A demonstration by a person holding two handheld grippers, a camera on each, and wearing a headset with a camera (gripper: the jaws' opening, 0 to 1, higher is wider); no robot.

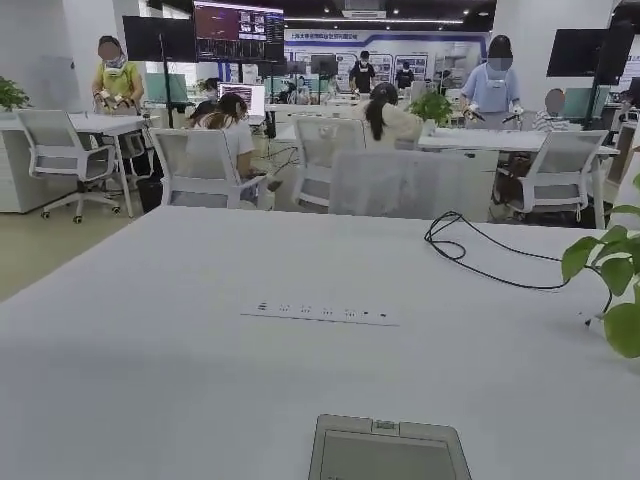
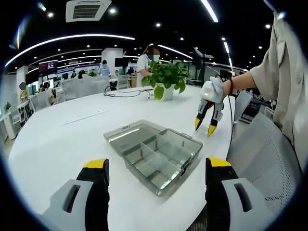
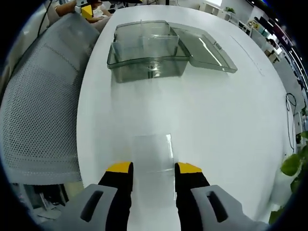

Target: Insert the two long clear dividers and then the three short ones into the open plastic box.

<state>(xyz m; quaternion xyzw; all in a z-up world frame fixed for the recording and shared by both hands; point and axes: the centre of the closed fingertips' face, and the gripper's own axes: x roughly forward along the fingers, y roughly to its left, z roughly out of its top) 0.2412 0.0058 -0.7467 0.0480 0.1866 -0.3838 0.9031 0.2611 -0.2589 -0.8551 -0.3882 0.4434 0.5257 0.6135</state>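
— Left tongs first. What have you got?
— My left tongs gape wide, with nothing between the jaws, and hang just short of the open plastic box. Its lid lies flat on the far-left side. Clear walls show inside the box, but I cannot count them.
— And the right?
— My right tongs are partway apart, and a clear divider fills the gap, its side edges right at the inner faces. Are they clamped on it, or straddling it on the table? I cannot tell. In the left gripper view those tongs point down from my gloved hand, near the box's right corner.
— Any room to move?
— Bare white top runs from the divider to the box, and the two are well apart. In the right gripper view the table's edge runs down the left, with a mesh chair just beside it, and the box stands near that edge. Beyond the box sit a potted plant and a black cable, both apart from it.
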